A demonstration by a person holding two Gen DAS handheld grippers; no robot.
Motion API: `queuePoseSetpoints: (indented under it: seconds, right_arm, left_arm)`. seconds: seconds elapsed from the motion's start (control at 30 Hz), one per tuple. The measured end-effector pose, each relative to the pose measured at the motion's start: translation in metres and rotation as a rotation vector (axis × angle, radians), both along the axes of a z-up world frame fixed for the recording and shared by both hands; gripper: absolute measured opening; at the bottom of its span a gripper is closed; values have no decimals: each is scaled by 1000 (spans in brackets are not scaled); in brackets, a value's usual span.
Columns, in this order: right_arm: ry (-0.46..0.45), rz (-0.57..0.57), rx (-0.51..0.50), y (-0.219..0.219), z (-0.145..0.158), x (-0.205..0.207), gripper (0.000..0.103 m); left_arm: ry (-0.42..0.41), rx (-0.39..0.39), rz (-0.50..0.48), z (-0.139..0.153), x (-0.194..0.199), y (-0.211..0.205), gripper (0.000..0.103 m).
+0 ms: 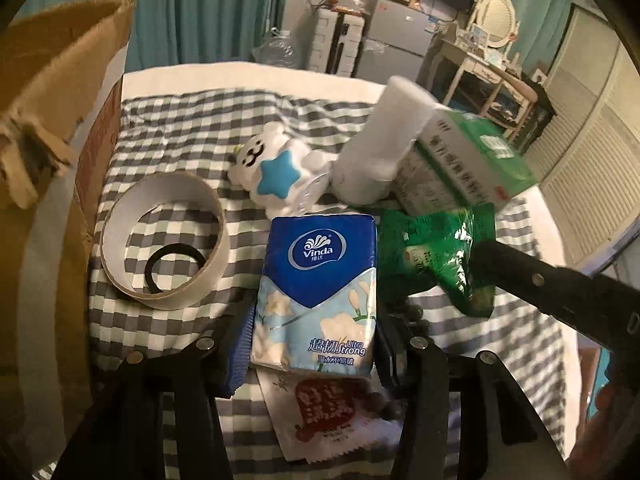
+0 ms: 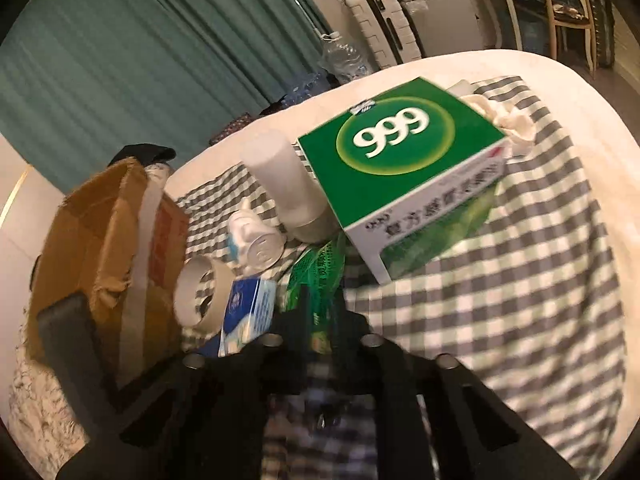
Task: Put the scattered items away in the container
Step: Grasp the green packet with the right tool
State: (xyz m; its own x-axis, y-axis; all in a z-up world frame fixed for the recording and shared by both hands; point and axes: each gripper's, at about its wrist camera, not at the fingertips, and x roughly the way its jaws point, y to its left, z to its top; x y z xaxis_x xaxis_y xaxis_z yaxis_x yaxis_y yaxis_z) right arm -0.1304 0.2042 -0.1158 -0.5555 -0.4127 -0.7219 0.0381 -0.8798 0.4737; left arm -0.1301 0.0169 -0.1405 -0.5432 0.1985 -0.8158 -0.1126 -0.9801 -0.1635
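The tissue pack [image 1: 316, 296] lies on the checked cloth [image 1: 180, 128], between the fingers of the left tool [image 1: 316, 344], which look pressed to its sides, though the contact is partly hidden. Just right of the pack, the right tool [image 2: 316, 320] is pressed together on the green packet [image 1: 436, 264]. The step in hand is picking both up; next, each must be lifted and carried left of the pack to the cardboard box [image 1: 60, 92]. The pack reads "Vinda" and "Ultra Strong". Beyond the pack, a green carton [image 2: 404, 168] reads "999".
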Motion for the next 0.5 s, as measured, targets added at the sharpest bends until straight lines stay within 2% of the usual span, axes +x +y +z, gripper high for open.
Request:
queuePoseSetpoints:
  seconds: [0.17, 0.27, 0.3, 0.33, 0.4, 0.5]
  right_arm:
    - [49, -10, 77, 13, 32, 33, 6]
    - [49, -8, 90, 20, 47, 47, 6]
    - [39, -6, 95, 22, 50, 52, 10]
    - [29, -9, 99, 25, 51, 54, 19]
    - [10, -42, 83, 30, 47, 56, 101]
    - [39, -122, 25, 35, 36, 55, 103]
  left_arm:
    - [21, 32, -7, 20, 17, -4, 52]
    - [22, 10, -4, 30, 25, -7, 52]
    - [22, 1, -2, 33, 28, -8, 52]
    - [25, -7, 1, 35, 32, -10, 52]
    - [33, -23, 7, 39, 36, -12, 52]
    - [33, -49, 14, 37, 40, -11, 52]
